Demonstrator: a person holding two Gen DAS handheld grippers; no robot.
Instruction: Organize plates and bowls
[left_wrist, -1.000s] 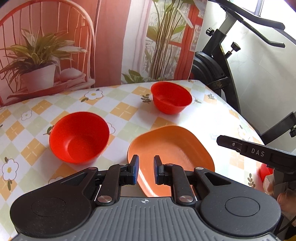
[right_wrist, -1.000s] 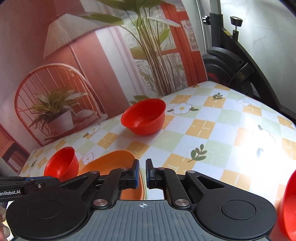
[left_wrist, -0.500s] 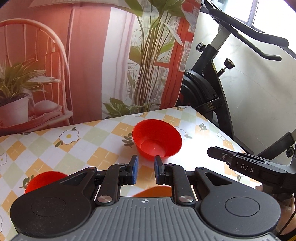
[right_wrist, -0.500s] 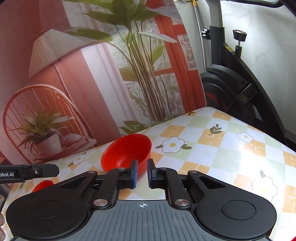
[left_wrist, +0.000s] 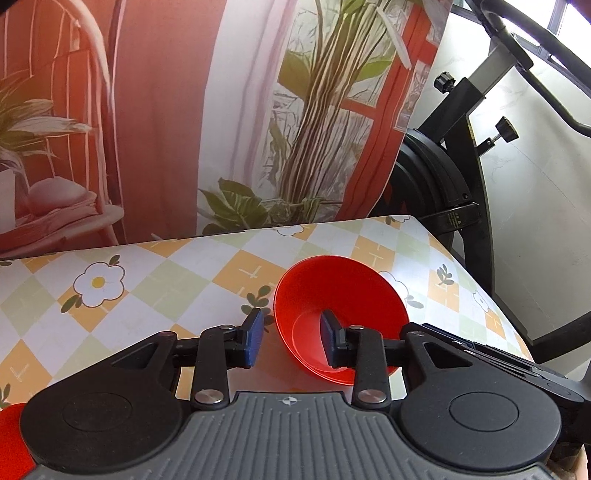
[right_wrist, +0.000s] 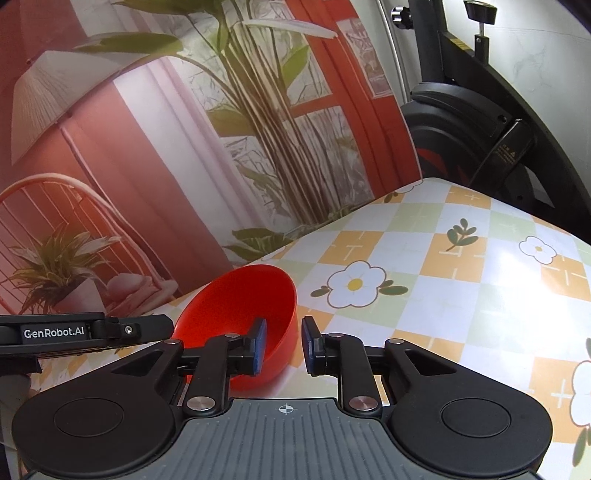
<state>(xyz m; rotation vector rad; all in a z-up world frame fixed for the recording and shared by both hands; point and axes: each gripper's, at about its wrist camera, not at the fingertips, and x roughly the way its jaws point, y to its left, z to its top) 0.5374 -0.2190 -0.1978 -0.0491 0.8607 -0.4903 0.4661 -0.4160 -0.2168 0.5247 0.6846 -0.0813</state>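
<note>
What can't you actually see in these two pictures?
- Left view: the near side of the red bowl is hidden behind the left gripper.
- Left view: a red object is cut off at the bottom-left edge.
- Right view: the right gripper hides the bowl's base.

A red bowl (left_wrist: 341, 295) is seen on a cloth (left_wrist: 166, 288) checked orange, green and white — white flowers printed throughout.
</note>
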